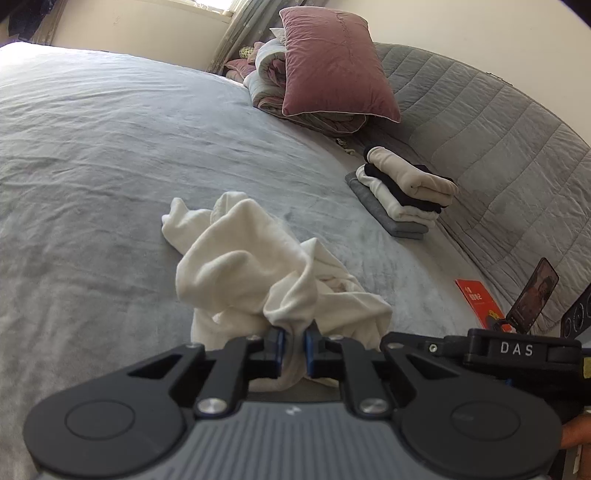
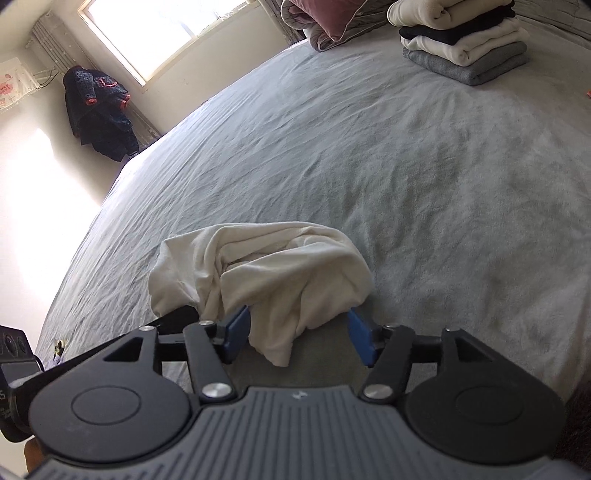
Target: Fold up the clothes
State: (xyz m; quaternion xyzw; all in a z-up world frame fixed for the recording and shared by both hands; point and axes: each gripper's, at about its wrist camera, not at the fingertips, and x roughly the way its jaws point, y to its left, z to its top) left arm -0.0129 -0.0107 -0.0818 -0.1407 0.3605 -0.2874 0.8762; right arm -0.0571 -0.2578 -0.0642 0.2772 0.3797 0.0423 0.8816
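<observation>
**Two grippers at one crumpled white garment**

We see the white garment point(image 1: 266, 273) bunched on the grey bed point(image 1: 92, 155). Our left gripper point(image 1: 293, 347) has its fingers clamped on a fold. Our right gripper point(image 2: 295, 332) has its fingers apart, cloth hanging between them. A folded stack point(image 1: 402, 188) lies near the headboard point(image 1: 498, 147).

Blown-out window point(image 2: 155, 33) glare, fisheye-bent edges
</observation>
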